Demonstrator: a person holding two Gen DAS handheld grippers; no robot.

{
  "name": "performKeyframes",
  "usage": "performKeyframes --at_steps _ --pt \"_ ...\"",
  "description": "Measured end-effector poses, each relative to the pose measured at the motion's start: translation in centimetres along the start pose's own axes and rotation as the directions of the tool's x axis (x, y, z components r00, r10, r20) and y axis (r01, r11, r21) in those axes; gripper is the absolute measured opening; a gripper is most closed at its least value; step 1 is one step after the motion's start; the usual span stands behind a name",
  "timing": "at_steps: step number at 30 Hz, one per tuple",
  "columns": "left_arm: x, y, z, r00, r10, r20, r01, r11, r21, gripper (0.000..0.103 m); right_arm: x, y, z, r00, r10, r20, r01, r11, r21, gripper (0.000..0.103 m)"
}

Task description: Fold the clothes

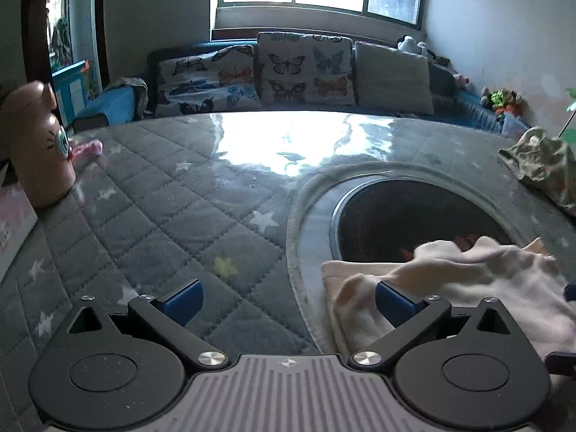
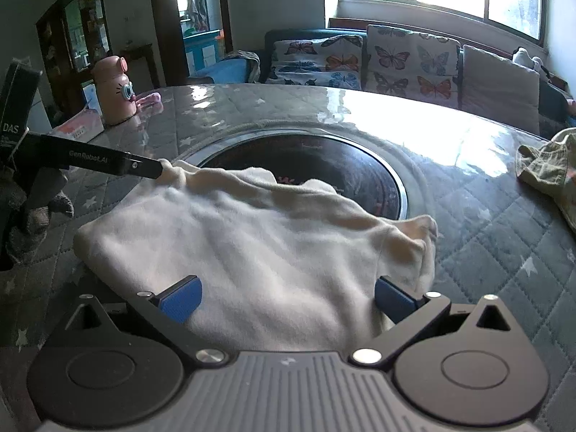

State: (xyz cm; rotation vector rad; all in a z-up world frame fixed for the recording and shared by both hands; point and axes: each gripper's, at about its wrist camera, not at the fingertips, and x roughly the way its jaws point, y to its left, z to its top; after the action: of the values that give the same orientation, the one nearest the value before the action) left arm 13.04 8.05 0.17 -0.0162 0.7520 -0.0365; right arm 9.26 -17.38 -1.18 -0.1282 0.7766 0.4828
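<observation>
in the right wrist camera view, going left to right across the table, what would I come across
Left gripper → pink bottle → cream garment → dark round inset → green patterned garment.

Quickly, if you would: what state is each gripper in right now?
Left gripper: open, one finger against the cream garment, gripping nothing.
Right gripper: open over the cream garment, gripping nothing.

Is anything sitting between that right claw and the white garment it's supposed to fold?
Nothing visible. The right claw is open directly over the cream garment, with cloth showing between its blue pads. The left claw is open at the garment's left edge.
</observation>
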Motion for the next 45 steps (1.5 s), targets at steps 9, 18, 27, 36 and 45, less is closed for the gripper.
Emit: performKeyframes --at_steps 9,18,27,36,45 --pt "1.2 0.8 -0.2 0.999 0.01 -0.039 -0.01 1.0 -0.015 0.103 1.4 -0.7 1.7 1.0 -0.001 0.015 0.001 1.0 -0.016 0.103" --pt "-0.9 1.1 -0.2 0.997 -0.074 0.031 0.075 0.997 -0.03 0.103 1.5 -3.7 1.5 0.999 -0.005 0.041 0.0 0.994 0.106 0.103" --pt "-2.9 -0.4 -1.7 0.984 -0.176 0.004 0.176 0.984 -0.026 0.088 0.5 -6.0 0.5 0.995 -0.1 0.022 0.094 0.977 0.189 0.09" --pt "-2.5 -2.0 -2.5 0.976 -0.214 -0.045 0.212 0.976 -0.043 0.059 0.5 -6.3 0.0 0.995 -0.097 0.006 0.093 0.97 0.227 0.061" --pt "-2.7 -2.7 -2.8 0.972 -0.227 -0.052 0.223 0.972 -0.079 0.032 0.6 -6.3 -0.1 0.997 -0.076 0.014 0.07 0.964 0.257 0.025"
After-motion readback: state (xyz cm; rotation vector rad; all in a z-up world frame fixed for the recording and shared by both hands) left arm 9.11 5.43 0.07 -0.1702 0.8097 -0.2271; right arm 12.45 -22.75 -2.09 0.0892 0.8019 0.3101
